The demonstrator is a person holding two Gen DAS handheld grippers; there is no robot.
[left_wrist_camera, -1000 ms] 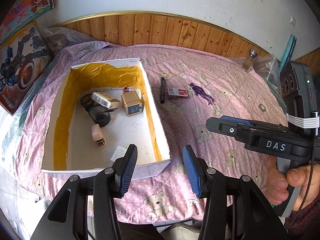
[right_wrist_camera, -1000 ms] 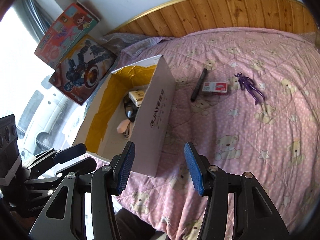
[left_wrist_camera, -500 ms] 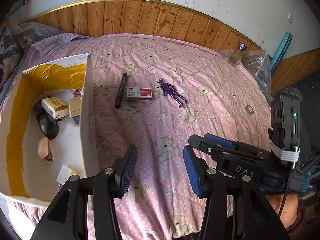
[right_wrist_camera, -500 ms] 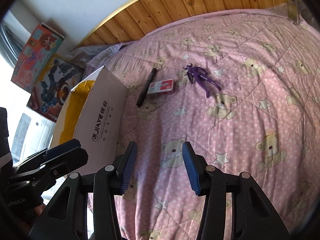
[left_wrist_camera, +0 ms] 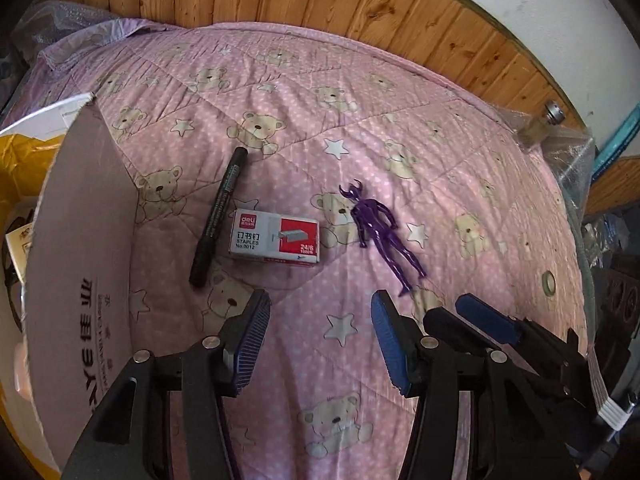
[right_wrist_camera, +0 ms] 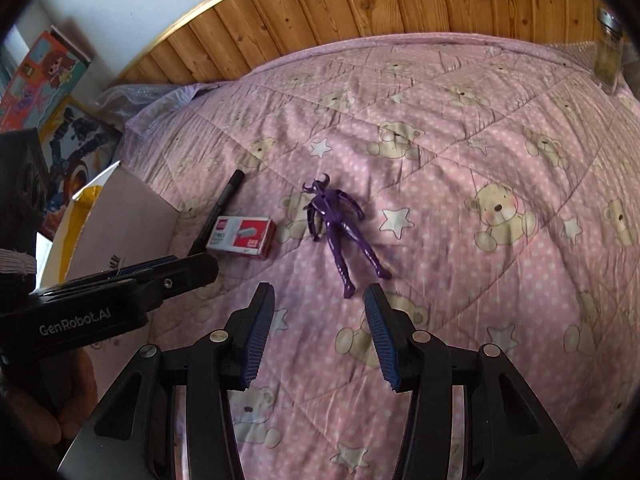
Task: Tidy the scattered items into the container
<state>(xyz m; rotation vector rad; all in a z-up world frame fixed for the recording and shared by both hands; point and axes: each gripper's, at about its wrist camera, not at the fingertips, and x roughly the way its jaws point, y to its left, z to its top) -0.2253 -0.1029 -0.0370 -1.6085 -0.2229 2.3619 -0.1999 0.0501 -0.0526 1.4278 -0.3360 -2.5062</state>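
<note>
Some things already lie in my cardboard box (left_wrist_camera: 80, 240). The marker (left_wrist_camera: 219, 210), staple box (left_wrist_camera: 276, 237) and purple figure (right_wrist_camera: 340, 224) remain on the quilt (right_wrist_camera: 460, 168). My left gripper (left_wrist_camera: 320, 340) and right gripper (right_wrist_camera: 318, 332) gape empty.

Loose on the pink bear-print quilt (left_wrist_camera: 400, 92):
- one black marker pen (left_wrist_camera: 218, 216), left
- one white-and-red cardboard box of staples (left_wrist_camera: 275, 239), middle
- one purple plastic horned figurine (left_wrist_camera: 380, 232), right

Elsewhere:
- one white cardboard box with yellow lining (left_wrist_camera: 80, 240), near left
- one small glass jar with a metal lid (left_wrist_camera: 540, 128), far right
- two colourful toy cartons (right_wrist_camera: 44, 72), far left
- two black grippers, each with two blue-padded fingers (left_wrist_camera: 248, 340)
</note>
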